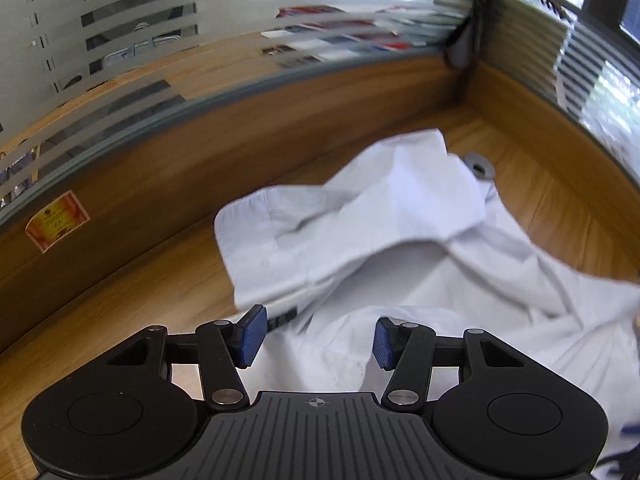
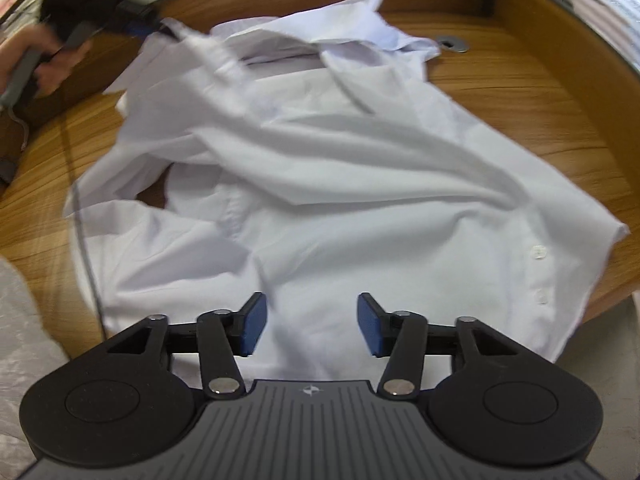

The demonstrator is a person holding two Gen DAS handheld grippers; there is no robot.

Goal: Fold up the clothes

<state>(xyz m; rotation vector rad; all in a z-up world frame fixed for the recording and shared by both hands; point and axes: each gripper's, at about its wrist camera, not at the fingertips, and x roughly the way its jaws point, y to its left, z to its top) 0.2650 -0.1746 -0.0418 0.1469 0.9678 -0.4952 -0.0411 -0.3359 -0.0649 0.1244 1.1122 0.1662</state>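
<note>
So you've got a white button-up shirt [image 2: 344,184] lying rumpled on the wooden desk [image 2: 540,92], collar end toward the far corner, with the button placket [image 2: 538,272] running along the edge on your right. It's bunched up with folds across the middle, nowhere near flat.

Your right gripper [image 2: 311,328] hangs over the near hem with its blue-padded fingers [image 2: 253,326] spread wide, nothing between them. Same story in the left wrist view: your left gripper [image 1: 317,338] has its pads [image 1: 251,336] apart, with shirt cloth below the gap, but nothing pinched that I can see.

From the right wrist camera, the left gripper shows up at the far left corner of the shirt, and your hand [image 2: 38,64] is wrapped around its handle. It's blurry there, so I can't tell whether the tips touch the cloth.

There's a grey cable grommet [image 2: 452,44] in the desk just beside the collar end, and a frosted glass partition [image 1: 120,32] behind the desk.
</note>
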